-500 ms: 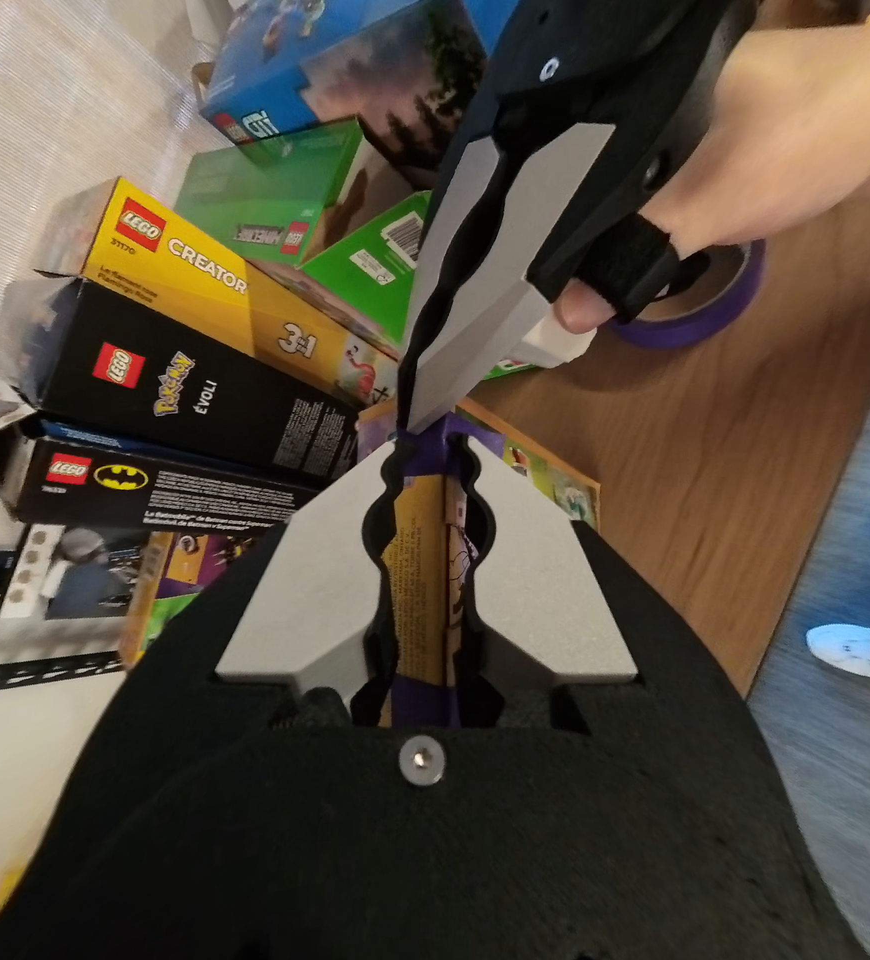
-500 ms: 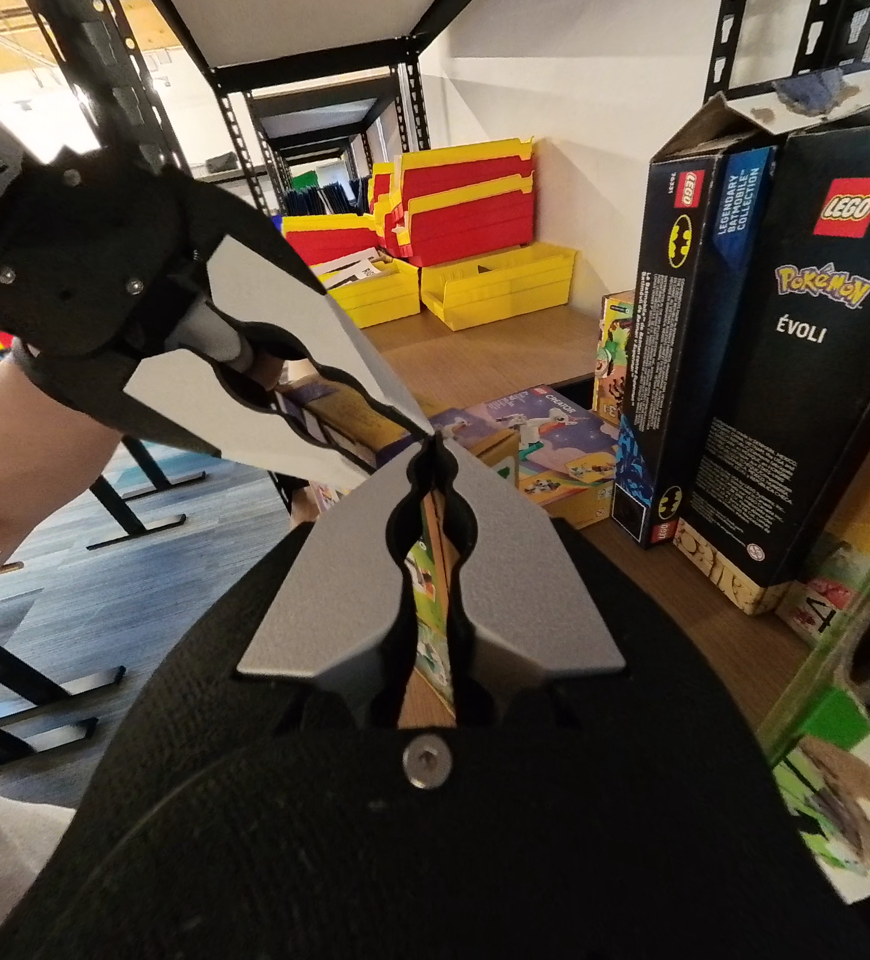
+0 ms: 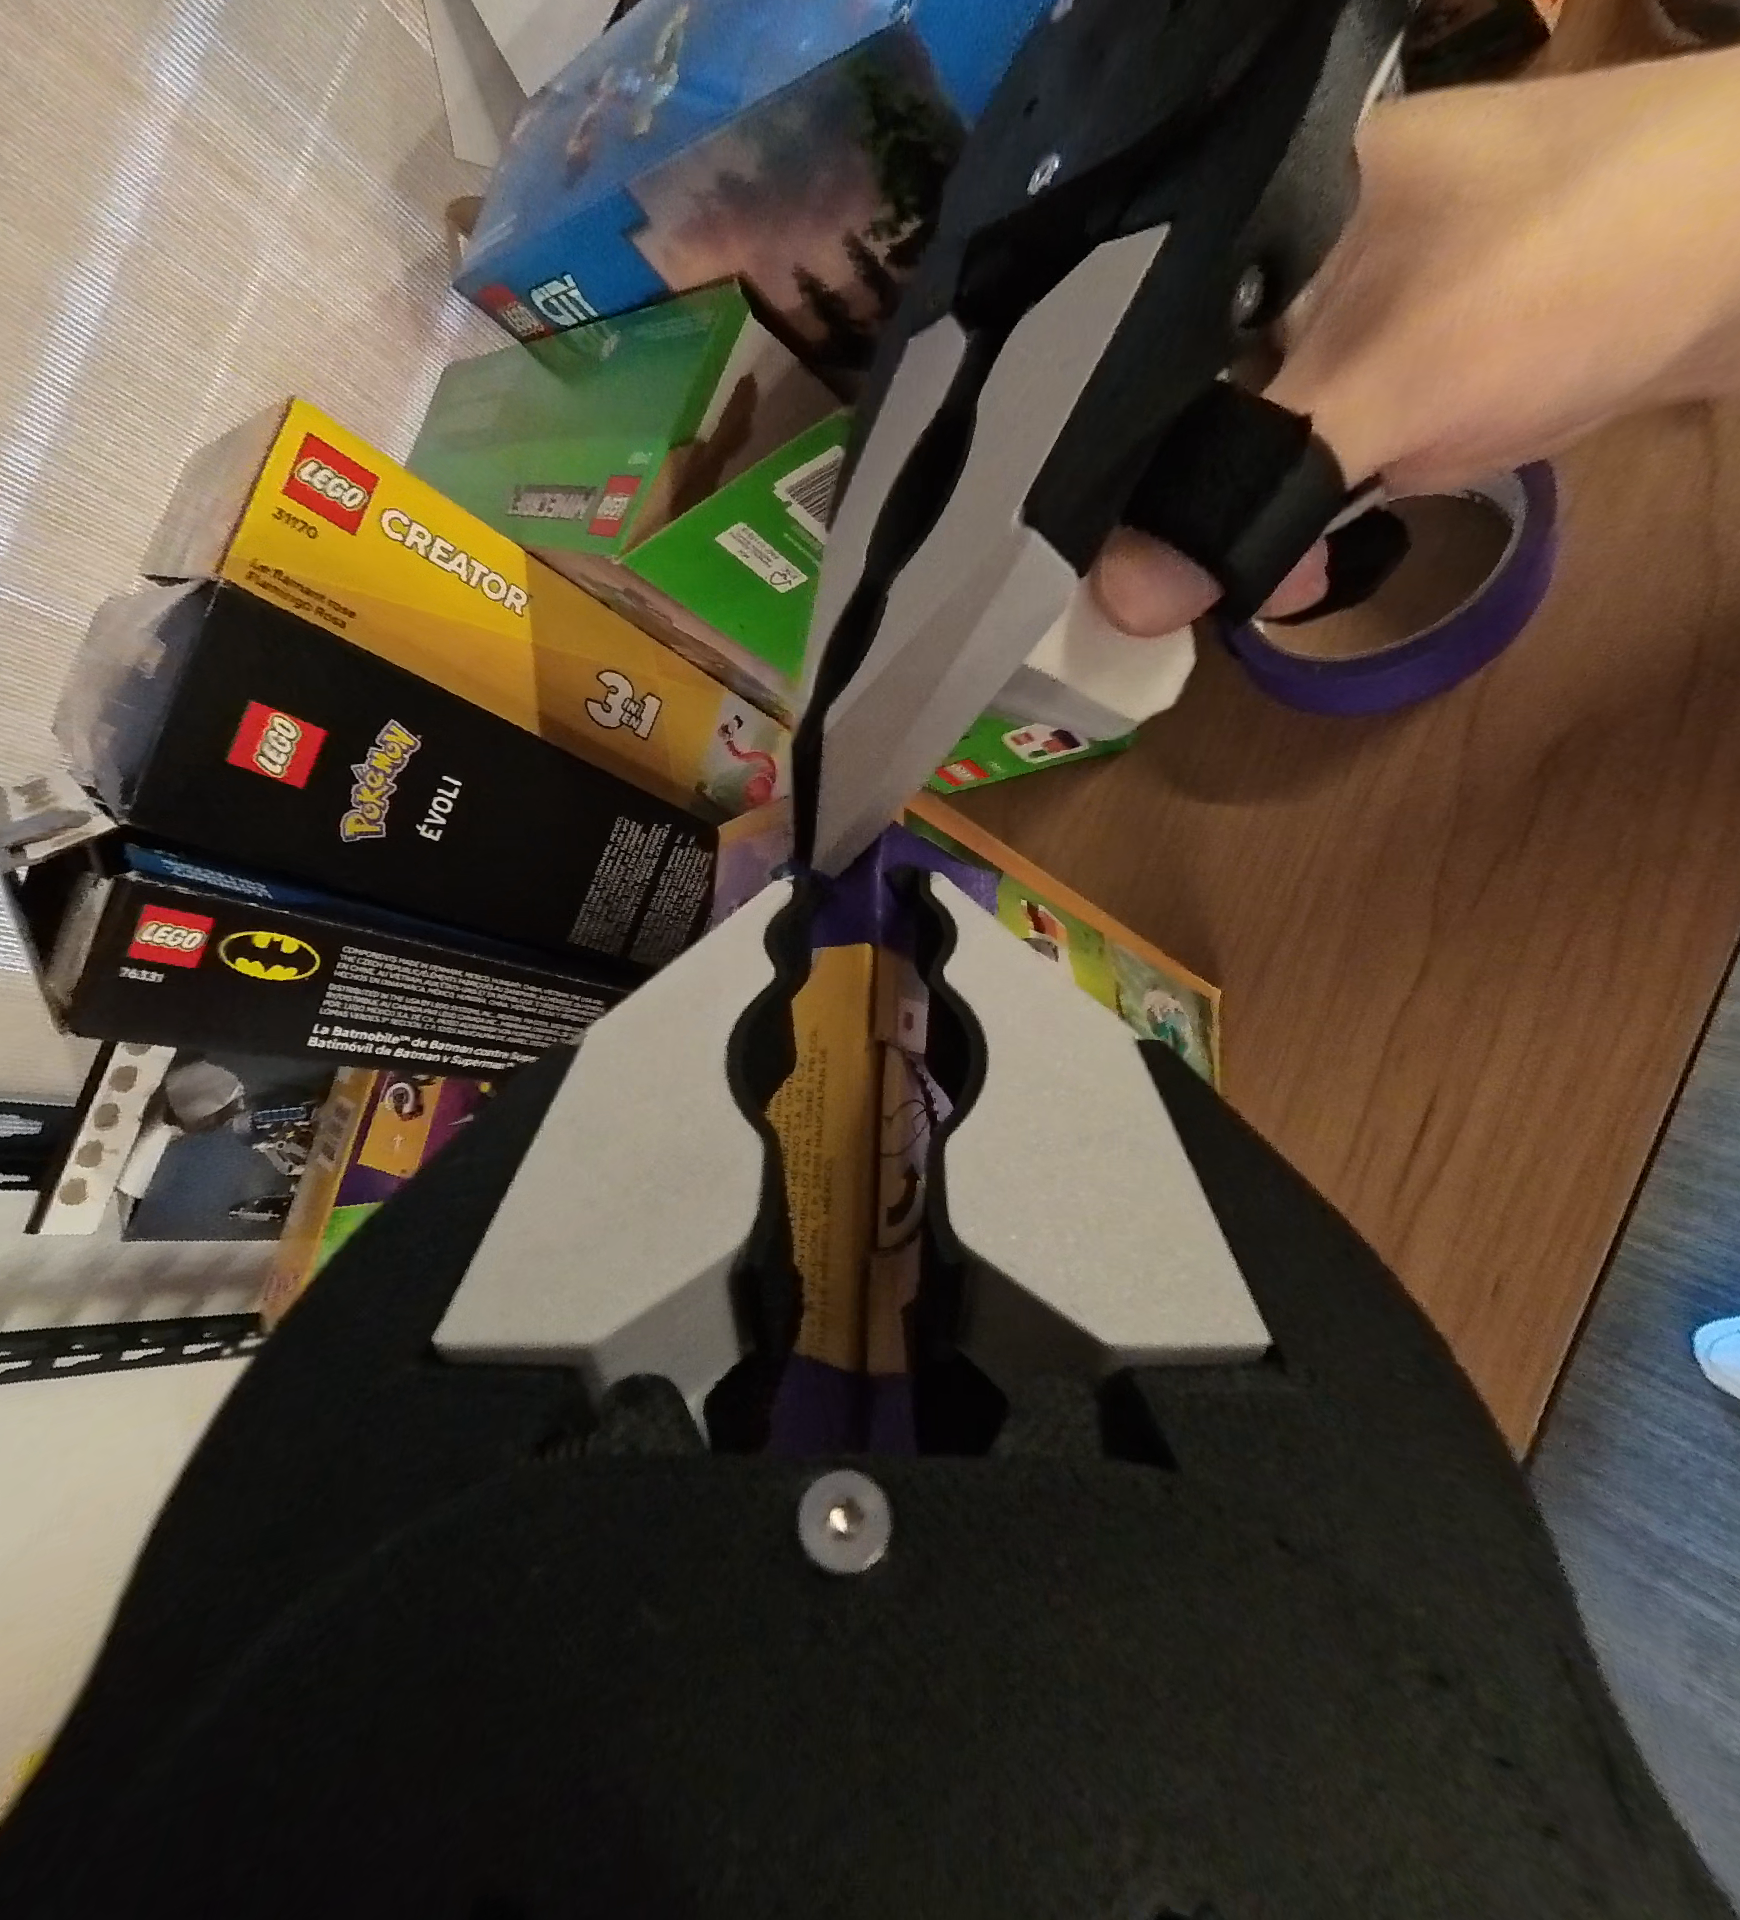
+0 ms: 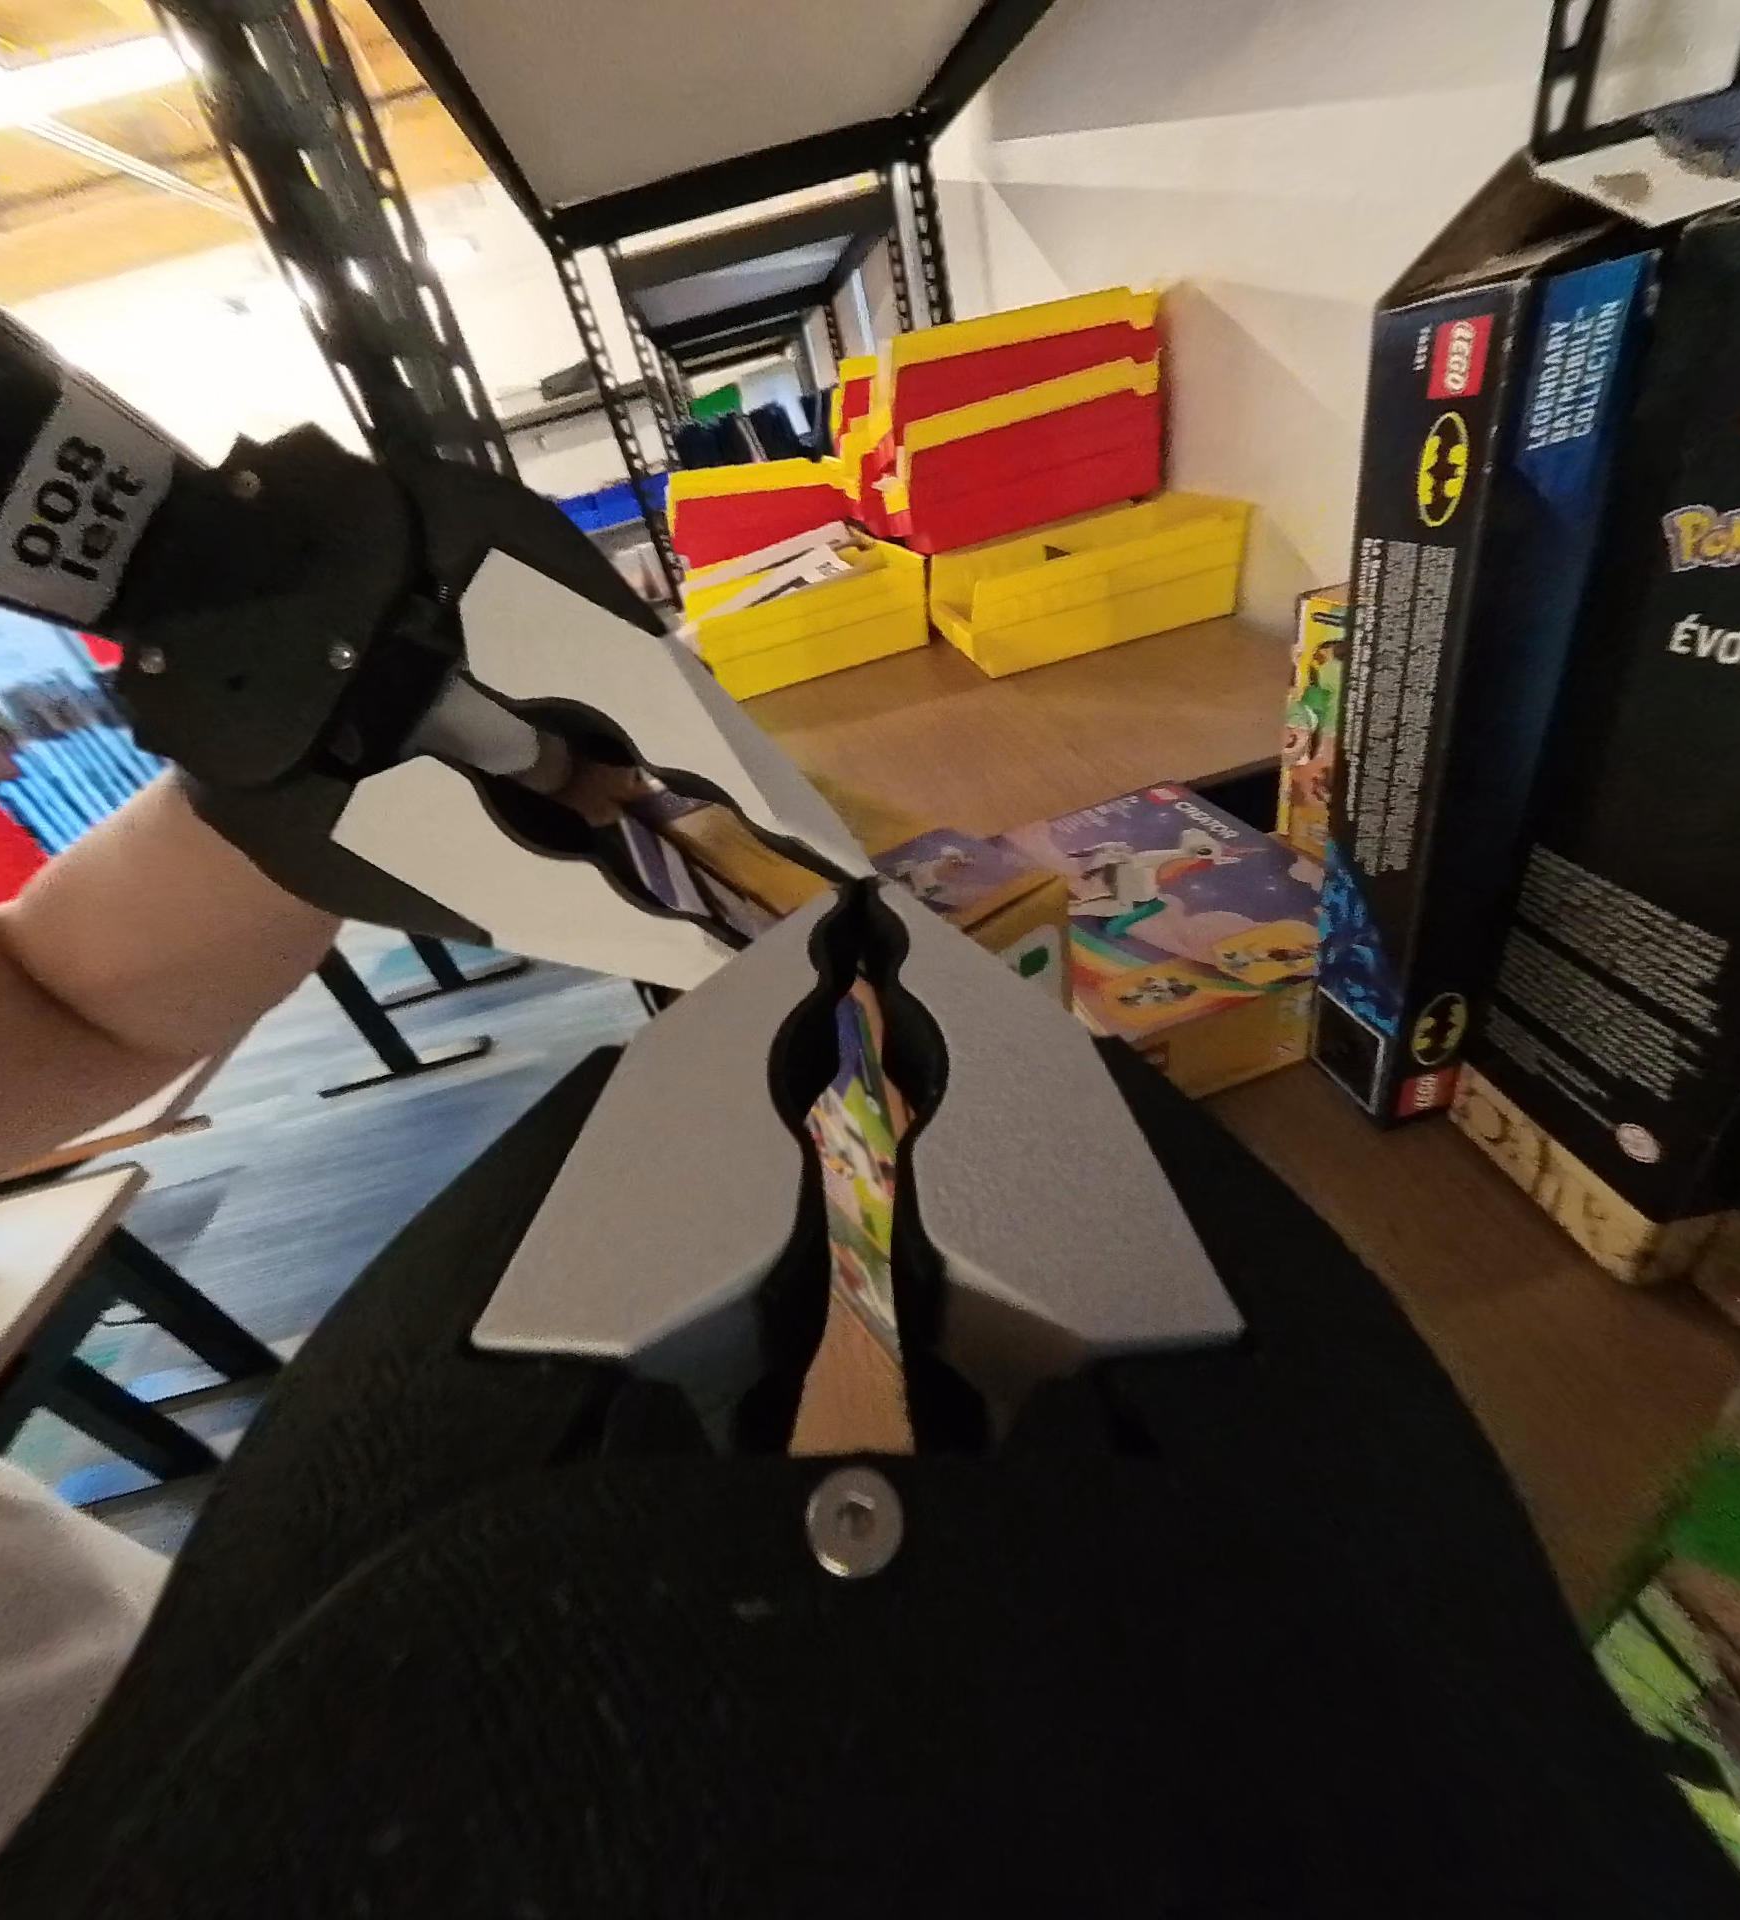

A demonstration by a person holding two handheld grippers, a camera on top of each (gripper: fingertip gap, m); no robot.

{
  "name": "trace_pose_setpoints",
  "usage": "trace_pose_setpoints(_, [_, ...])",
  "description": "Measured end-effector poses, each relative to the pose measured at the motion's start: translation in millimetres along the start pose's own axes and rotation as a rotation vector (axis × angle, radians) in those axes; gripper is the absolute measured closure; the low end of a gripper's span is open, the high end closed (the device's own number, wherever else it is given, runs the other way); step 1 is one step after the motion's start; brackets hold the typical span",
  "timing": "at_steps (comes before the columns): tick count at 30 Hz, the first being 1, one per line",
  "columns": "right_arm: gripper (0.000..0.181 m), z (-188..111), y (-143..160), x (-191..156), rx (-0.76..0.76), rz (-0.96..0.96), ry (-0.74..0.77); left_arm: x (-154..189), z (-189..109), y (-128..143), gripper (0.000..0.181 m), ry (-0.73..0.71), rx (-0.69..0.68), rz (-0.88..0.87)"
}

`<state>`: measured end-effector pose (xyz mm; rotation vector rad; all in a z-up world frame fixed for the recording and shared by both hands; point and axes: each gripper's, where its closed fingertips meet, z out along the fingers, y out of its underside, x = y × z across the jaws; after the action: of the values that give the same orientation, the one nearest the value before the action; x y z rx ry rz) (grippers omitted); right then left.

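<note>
My left gripper (image 3: 855, 888) is shut on a small yellow and purple toy box (image 3: 830, 1122), which stands on edge between its fingers. A strip of purple tape (image 3: 871, 883) wraps the box's far end. My right gripper (image 4: 861, 896) is shut, tip to tip with the left one, and a small twist of that purple tape sits at its tips. It shows in the left wrist view (image 3: 812, 847), coming down from above in a person's hand. The left gripper (image 4: 793, 894) and the box (image 4: 663, 836) show in the right wrist view.
All this is over a wooden shelf (image 3: 1365, 1039). Toy boxes stand side by side: black ones (image 4: 1417, 727), a yellow one (image 3: 409, 551) and green ones behind. A flat purple box (image 4: 1157, 914) lies close by. A purple tape roll (image 3: 1417, 665) and yellow bins (image 4: 1084, 582) sit farther off. The tips of both grippers are at nearly the same place.
Both grippers stay closed and tip to tip at the box's end. The right gripper has shifted only slightly.
</note>
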<state>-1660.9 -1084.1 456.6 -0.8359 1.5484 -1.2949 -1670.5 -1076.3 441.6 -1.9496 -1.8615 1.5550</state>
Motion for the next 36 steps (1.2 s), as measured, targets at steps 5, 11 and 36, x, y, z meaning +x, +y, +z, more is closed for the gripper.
trace_pose_setpoints(5, [0.178,-14.2,-17.9,-12.8,0.053,-0.109,-0.028,0.3,-0.1,-0.1,0.163,0.012,0.005,-0.017])
trace_pose_setpoints(11, [0.167,-12.1,3.9,-11.1,-0.174,-0.286,0.019,2.3,-1.5,-2.0,0.163,0.037,0.028,-0.052])
trace_pose_setpoints(36, [0.167,-10.8,6.5,1.4,-0.25,-0.398,0.072,5.8,-7.1,-5.2,0.161,0.224,0.059,-0.194])
